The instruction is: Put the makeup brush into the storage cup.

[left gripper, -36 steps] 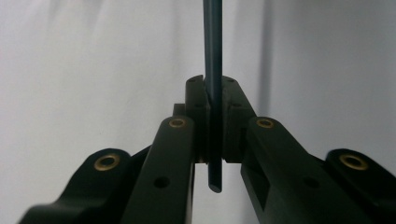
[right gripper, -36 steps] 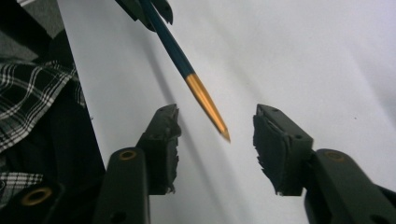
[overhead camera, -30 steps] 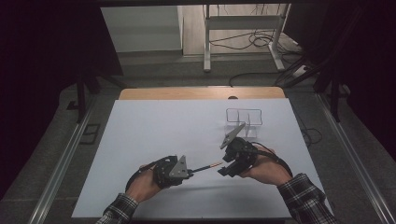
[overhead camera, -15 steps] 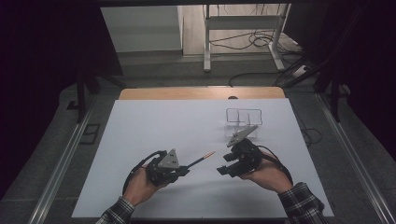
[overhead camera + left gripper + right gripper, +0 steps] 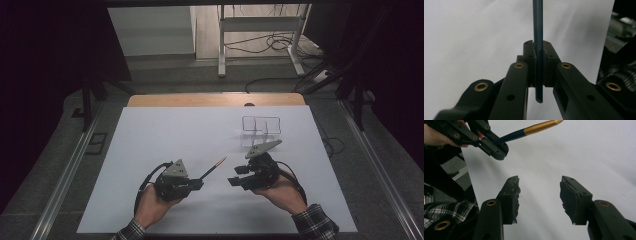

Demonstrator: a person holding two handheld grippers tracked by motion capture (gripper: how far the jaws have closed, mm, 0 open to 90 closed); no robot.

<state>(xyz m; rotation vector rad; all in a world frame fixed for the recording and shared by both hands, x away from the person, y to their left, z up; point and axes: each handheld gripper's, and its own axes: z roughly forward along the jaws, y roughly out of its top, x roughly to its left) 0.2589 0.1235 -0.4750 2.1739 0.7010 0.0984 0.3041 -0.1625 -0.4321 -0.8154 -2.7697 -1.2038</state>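
A slim pen [image 5: 214,167] with a dark blue shaft and a gold end points up and right from my left gripper [image 5: 200,184], which is shut on it low on the white sheet. In the left gripper view the shaft [image 5: 538,37] stands clamped between the pads of that gripper [image 5: 538,50]. My right gripper [image 5: 235,176] sits to the right of the pen, apart from it and facing left. Its jaws have just been closing, and in the right gripper view it [image 5: 539,187] holds nothing. That view also has the pen [image 5: 534,128] and the left gripper [image 5: 496,147] at top left.
A clear plastic holder [image 5: 261,125] with compartments stands on the white sheet [image 5: 165,130] behind the right hand. A wooden table edge [image 5: 215,100] runs along the back. Metal rails flank the table, and a stand with cables [image 5: 260,30] is beyond it.
A second ago the right gripper was at the pen's far end, close to the left one. The two have drawn apart and the pen stays with the left gripper.
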